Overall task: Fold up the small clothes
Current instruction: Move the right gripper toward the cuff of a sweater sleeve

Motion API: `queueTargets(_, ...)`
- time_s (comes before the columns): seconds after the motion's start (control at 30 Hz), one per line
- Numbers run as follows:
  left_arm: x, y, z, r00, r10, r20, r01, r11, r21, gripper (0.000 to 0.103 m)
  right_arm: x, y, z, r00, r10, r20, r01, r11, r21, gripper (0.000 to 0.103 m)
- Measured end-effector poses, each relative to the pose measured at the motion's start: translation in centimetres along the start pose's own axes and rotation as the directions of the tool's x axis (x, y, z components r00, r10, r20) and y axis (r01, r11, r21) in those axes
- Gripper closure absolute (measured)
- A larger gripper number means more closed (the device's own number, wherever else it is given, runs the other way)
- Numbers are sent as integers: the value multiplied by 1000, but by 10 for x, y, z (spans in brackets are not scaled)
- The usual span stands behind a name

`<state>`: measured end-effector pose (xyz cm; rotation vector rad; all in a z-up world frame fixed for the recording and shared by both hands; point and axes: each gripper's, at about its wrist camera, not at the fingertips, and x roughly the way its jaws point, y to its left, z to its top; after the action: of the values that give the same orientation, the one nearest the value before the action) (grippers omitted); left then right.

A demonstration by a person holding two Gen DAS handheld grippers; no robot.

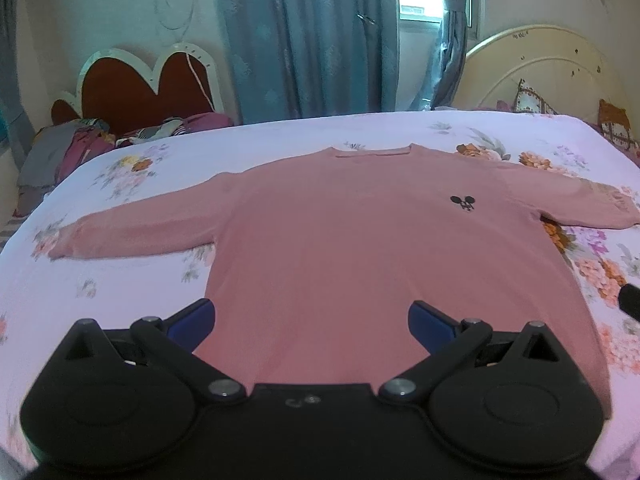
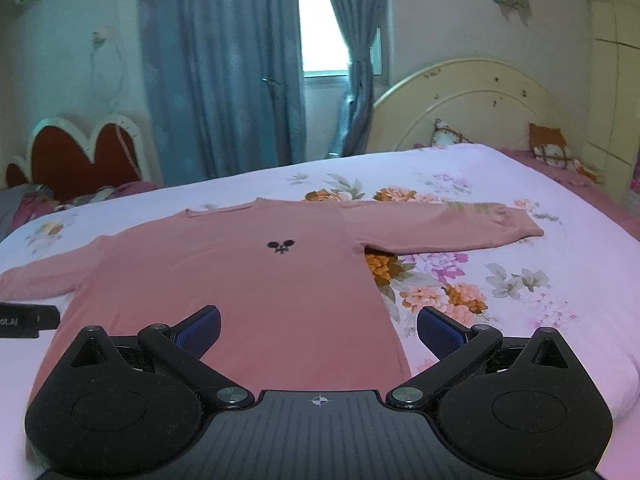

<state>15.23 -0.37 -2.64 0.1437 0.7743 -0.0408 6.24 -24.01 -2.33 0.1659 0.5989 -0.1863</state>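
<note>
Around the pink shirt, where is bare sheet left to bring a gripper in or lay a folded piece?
Free: the sheet right of the shirt, below the right sleeve; the strip between collar and the bed's far edge; the patch under the left sleeve. Crowded: the far left clothes pile and the pillows by the headboard.

left gripper point(image 1: 311, 326): black rounded housings filling the lower frame, silver pivot screws, black linkage arms, blue-padded fingers point(image 1: 193, 323). right gripper point(image 2: 318, 330): the same, with a ribbed centre plate and white crosshair mark.
</note>
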Motion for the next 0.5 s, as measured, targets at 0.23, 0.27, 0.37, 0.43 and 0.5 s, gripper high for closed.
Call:
queueTargets(0.23,42,12,29,999,-30,-13,30,999,11,0,36,6,20,997,-77,5,77,997,16,0)
queueTargets(0.27,47,12,33,999,-32,-9,32,999,13,0,41,4,23,996,-86,4,86,996,21,0)
queueTargets(0.37,63,11,43,999,-36,-15,36,999,16,0,55,-2,30,994,-107,-1,107,994,27,0)
queueTargets(0.43,73,9,48,999,-43,-22,43,999,5,0,65,-9,34,993,-118,-3,118,993,25,0)
queueTargets(0.5,83,6,52,998,-49,-25,49,999,-10,0,76,-18,37,991,-131,-7,131,991,21,0)
